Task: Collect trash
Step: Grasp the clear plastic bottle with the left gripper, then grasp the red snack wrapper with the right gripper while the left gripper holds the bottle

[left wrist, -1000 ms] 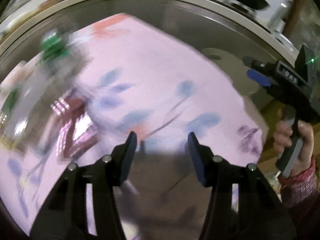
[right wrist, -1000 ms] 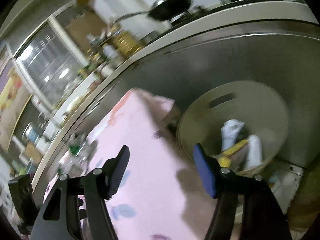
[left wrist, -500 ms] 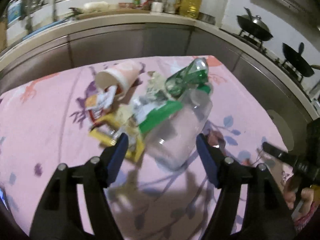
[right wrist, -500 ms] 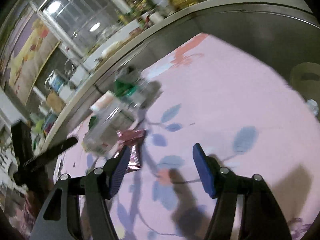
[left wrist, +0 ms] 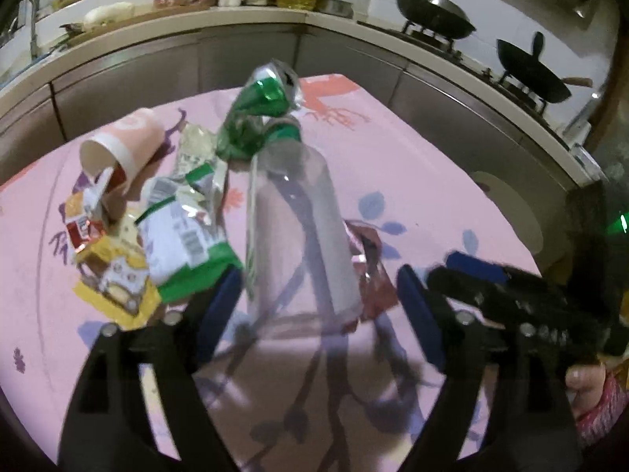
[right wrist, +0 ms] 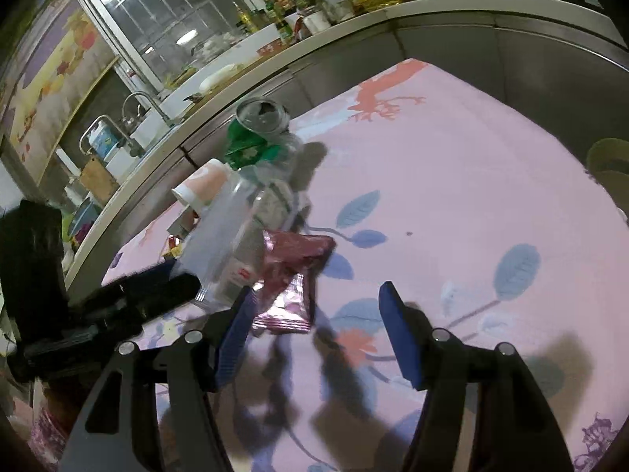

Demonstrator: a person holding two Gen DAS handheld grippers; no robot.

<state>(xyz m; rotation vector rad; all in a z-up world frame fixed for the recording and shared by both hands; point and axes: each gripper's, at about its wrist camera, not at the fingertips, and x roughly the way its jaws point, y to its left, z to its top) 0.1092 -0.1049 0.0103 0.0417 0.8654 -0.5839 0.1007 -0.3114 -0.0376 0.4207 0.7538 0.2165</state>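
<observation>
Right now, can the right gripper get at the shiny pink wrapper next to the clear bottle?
Probably yes. The right gripper is open with nothing between its fingers, and the pink wrapper lies flat just ahead, its near end uncovered. The clear bottle and the left gripper crowd one side.

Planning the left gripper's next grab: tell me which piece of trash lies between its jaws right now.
The clear plastic bottle, lying on its side with its base toward the open left gripper. The green-and-white wrapper and the dark red foil packet lie outside the jaws.
</observation>
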